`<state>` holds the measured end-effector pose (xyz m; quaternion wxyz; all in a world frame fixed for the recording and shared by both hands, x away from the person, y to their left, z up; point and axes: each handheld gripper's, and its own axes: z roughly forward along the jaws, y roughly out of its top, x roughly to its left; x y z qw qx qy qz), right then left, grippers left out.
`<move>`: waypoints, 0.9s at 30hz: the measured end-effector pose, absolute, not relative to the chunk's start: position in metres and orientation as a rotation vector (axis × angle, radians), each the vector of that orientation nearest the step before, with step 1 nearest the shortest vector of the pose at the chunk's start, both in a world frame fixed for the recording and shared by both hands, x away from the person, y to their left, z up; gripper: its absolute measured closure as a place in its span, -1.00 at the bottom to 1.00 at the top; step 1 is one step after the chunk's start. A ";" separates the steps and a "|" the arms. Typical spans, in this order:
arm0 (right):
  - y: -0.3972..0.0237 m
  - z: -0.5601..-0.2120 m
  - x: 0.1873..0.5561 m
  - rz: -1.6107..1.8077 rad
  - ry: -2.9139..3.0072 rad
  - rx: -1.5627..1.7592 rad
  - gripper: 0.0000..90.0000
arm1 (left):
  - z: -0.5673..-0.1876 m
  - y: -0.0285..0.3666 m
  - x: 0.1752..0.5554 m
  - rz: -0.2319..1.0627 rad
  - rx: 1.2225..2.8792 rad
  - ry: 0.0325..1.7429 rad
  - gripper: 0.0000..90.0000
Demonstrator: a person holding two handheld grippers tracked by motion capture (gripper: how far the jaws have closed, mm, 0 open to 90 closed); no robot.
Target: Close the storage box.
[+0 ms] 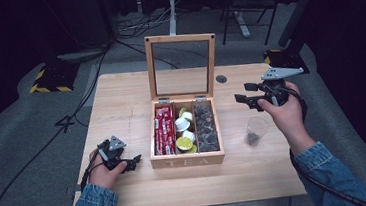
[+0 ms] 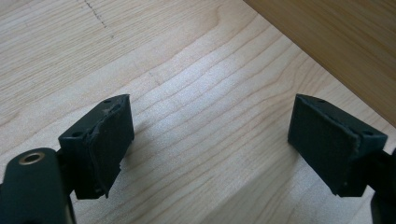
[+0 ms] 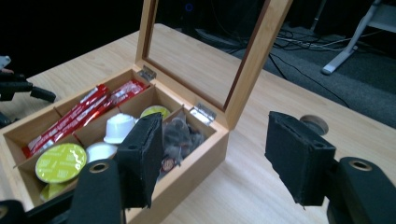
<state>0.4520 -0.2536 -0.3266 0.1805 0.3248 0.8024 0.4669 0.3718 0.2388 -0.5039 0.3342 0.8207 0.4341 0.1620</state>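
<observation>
Above the table (image 1: 120, 96), the right gripper (image 1: 243, 93) hangs spread and empty beside the open wooden box (image 1: 188, 161) marked "TEA".
Its red sachets' (image 1: 164, 130) print is unreadable; the left gripper (image 1: 135, 161), also spread, rests near the box's front corner; a clear cup (image 1: 256, 129) stands right of the box.

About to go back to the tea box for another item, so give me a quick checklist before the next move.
1. Tea box lid up: ok.
2. Right hand-held gripper open and empty: ok.
3. Left hand-held gripper open, empty, low over the table: ok.
4. Plastic cup upright beside the box, something dark in its bottom: ok.
5. Dark tea bags reachable in the nearest compartment: ok.
6. What the cup's contents are: cannot tell.
</observation>
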 end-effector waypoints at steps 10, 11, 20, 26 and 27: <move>-0.233 -0.314 0.479 1.319 2.264 0.884 -0.18 | -0.504 0.239 0.372 0.424 2.143 1.132 -0.67; -0.231 -0.313 0.482 1.319 2.263 0.881 -0.18 | -0.504 0.239 0.372 0.424 2.142 1.132 -0.67; -0.218 -0.304 0.509 1.336 2.228 0.880 -0.21 | -0.504 0.239 0.375 0.417 2.146 1.127 -0.67; -0.213 -0.302 0.525 1.358 2.217 0.890 -0.21 | -0.504 0.239 0.376 0.422 2.143 1.126 -0.67; -0.213 -0.302 0.525 1.358 2.217 0.890 -0.21 | -0.504 0.239 0.376 0.422 2.143 1.126 -0.67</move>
